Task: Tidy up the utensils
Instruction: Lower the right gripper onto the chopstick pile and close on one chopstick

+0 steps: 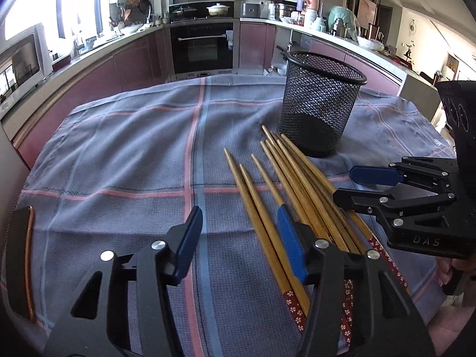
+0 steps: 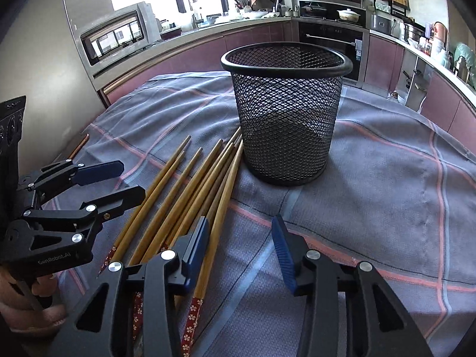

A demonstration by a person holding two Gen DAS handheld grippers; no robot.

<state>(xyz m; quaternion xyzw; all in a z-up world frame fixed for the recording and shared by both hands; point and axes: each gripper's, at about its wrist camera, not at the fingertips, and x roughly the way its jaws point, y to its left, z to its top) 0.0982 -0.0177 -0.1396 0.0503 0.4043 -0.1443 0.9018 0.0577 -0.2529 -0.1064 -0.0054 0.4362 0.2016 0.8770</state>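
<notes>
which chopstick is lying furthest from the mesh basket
The leftmost chopstick in the left wrist view: it lies at the outer edge of the fanned row, farthest from the black mesh basket; the rest bunch closer.

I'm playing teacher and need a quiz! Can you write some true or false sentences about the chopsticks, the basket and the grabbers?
1. The mesh basket stands upright on the cloth. True.
2. Chopsticks are already inside the basket. False: they all lie on the cloth beside it.
3. The left gripper holds a chopstick. False: nothing sits between its fingers.
4. The right gripper grips nothing. True.
5. The chopsticks have red flowered ends. True.
</notes>
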